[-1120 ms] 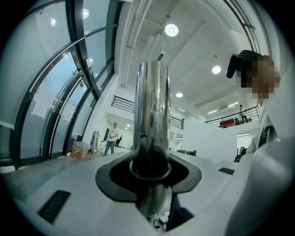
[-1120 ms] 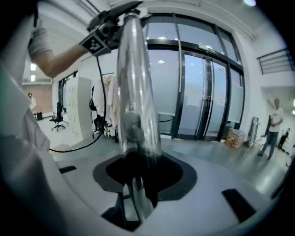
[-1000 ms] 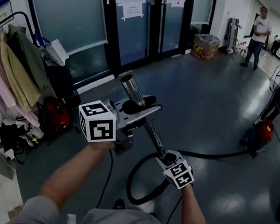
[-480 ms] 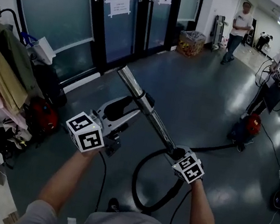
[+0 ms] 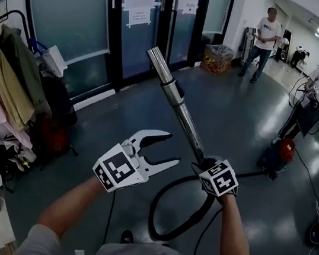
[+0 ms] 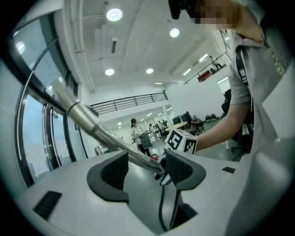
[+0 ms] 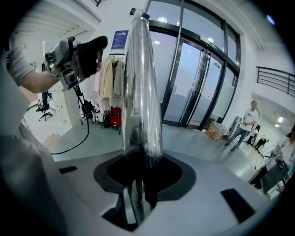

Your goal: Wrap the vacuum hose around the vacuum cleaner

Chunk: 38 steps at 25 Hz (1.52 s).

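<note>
A shiny metal vacuum wand [image 5: 178, 106] rises up and away from my right gripper [image 5: 207, 161], which is shut on its lower end. In the right gripper view the wand [image 7: 142, 92] stands straight up out of that gripper [image 7: 143, 170]. A black hose [image 5: 176, 231] loops from there across the floor and runs right toward a red vacuum cleaner [image 5: 285, 151]. My left gripper [image 5: 171, 150] hangs left of the wand, apart from it. Its jaws have just been opening and stand open with nothing between them. In the left gripper view the wand [image 6: 87, 120] passes beyond that gripper [image 6: 147, 168].
A coat rack with several garments [image 5: 10, 82] and a red bag [image 5: 50, 136] stand at the left. Glass doors [image 5: 146, 20] close off the back. One person [image 5: 314, 100] stands by the red vacuum cleaner, others [image 5: 264, 32] farther back near a full box [image 5: 217, 58].
My left gripper has let go of the wand, opened, rolled and dropped to the left. The right gripper has risen, tipping the wand steeper.
</note>
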### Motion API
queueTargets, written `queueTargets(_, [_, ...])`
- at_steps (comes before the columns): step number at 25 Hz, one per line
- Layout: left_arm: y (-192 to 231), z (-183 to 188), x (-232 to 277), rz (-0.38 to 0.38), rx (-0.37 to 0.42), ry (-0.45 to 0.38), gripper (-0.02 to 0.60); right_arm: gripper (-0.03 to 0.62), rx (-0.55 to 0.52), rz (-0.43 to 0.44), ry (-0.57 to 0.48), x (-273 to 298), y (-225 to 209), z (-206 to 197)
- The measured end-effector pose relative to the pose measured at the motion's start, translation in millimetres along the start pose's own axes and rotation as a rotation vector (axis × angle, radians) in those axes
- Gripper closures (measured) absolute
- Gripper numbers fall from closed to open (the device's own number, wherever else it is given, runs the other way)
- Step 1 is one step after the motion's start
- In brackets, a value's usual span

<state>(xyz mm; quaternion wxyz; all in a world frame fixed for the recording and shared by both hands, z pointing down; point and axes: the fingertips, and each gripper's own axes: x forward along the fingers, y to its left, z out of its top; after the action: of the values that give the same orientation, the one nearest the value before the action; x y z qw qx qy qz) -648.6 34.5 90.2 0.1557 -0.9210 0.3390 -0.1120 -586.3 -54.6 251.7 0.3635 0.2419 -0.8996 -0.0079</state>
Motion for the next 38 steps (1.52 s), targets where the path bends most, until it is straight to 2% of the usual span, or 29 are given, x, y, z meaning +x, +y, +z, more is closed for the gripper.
queueTargets(3, [-0.2, 30.3, 12.7, -0.011, 0.191, 0.042, 0.336, 0.461, -0.012, 0.019, 0.007, -4.4, 5.9, 17.1])
queueTargets(7, [7.8, 67.7, 35.3, -0.015, 0.332, 0.082, 0.336, 0.461, -0.047, 0.048, 0.013, -10.5, 8.5, 28.3])
queueTargets(11, [4.4, 74.1, 56.8, -0.049, 0.404, 0.173, 0.336, 0.461, -0.062, 0.068, 0.028, -10.1, 15.5, 25.8])
queueTargets(17, [9.7, 32.4, 78.4, -0.038, 0.473, 0.386, 0.334, 0.464, -0.069, 0.083, 0.023, -19.6, 9.9, 6.3])
queueTargets(19, [10.7, 16.3, 84.9, -0.05, 0.48, 0.452, 0.334, 0.464, -0.078, 0.092, 0.018, -23.1, 6.9, -1.4])
queueTargets(24, [8.3, -34.6, 88.0, -0.119, 0.436, 0.629, 0.334, 0.468, -0.1, 0.117, 0.012, -28.6, 2.3, -18.3])
queueTargets(28, [-11.5, -83.1, 90.5, -0.192, 0.384, 0.767, 0.334, 0.47, -0.203, 0.099, 0.069, -29.7, -3.0, -41.4])
queueTargets(30, [-18.3, -98.5, 93.9, -0.2, 0.374, 0.777, 0.334, 0.47, -0.241, 0.091, 0.105, -25.6, -7.4, -51.6])
queueTargets(35, [-24.5, -125.6, 103.8, -0.241, 0.311, 0.768, 0.334, 0.47, -0.244, 0.108, 0.168, -14.8, -9.5, -67.8])
queueTargets(38, [-27.0, -141.2, 117.0, -0.302, 0.341, 0.784, 0.334, 0.47, -0.238, 0.105, 0.204, -9.3, -17.9, -77.4])
